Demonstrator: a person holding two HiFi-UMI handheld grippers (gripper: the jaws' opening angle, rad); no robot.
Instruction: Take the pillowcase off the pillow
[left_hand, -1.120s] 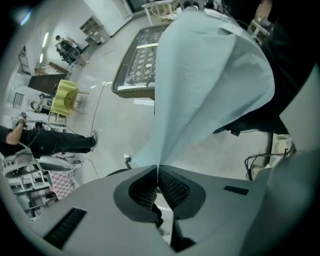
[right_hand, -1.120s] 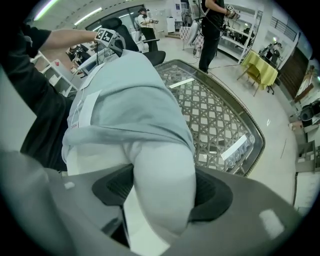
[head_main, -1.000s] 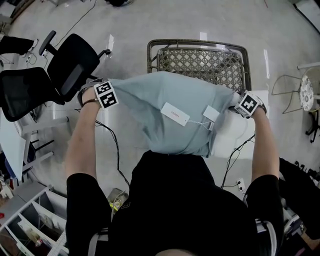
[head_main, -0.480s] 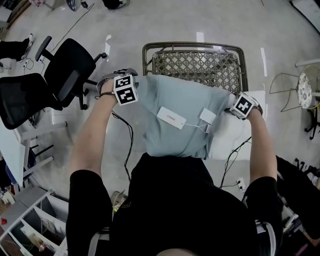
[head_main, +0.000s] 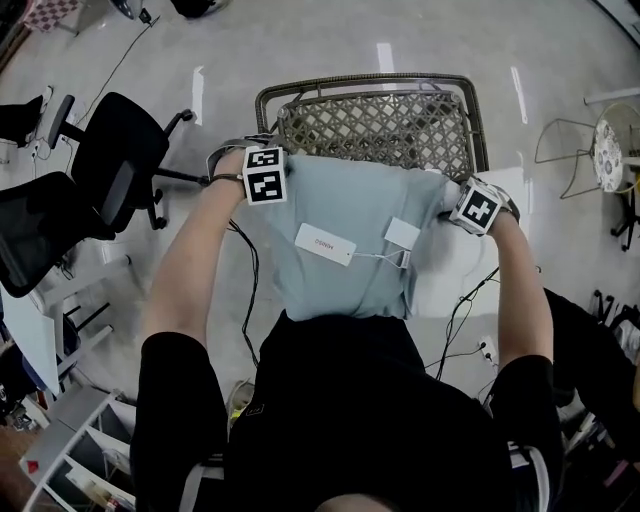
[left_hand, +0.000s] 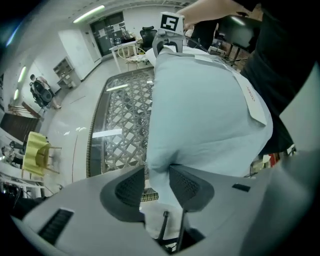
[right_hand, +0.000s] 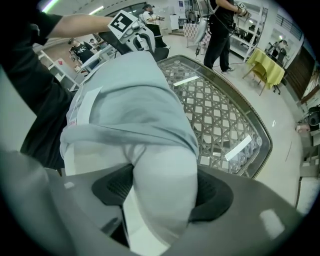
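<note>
Left gripper (left_hand: 157, 175): we see its jaws standing apart after just opening; a corner of the pillowcase sits between them, unpinched.
Pillowcase (head_main: 340, 215): pale blue with white tags. It still covers most of the pillow, and we hold it between our two grippers over the wicker table's (head_main: 380, 125) near edge.
Pillow (head_main: 455, 280): its white end shows bare at the right.
Right gripper (right_hand: 162, 187): we have its jaws clamped on that bare white corner.

Bright, even indoor light is filling the room
Ceiling strip lights (left_hand: 90, 13) are reflecting as white streaks on the glossy floor (head_main: 385, 55); both gripper views are bending strongly and darkening at the corners.
</note>
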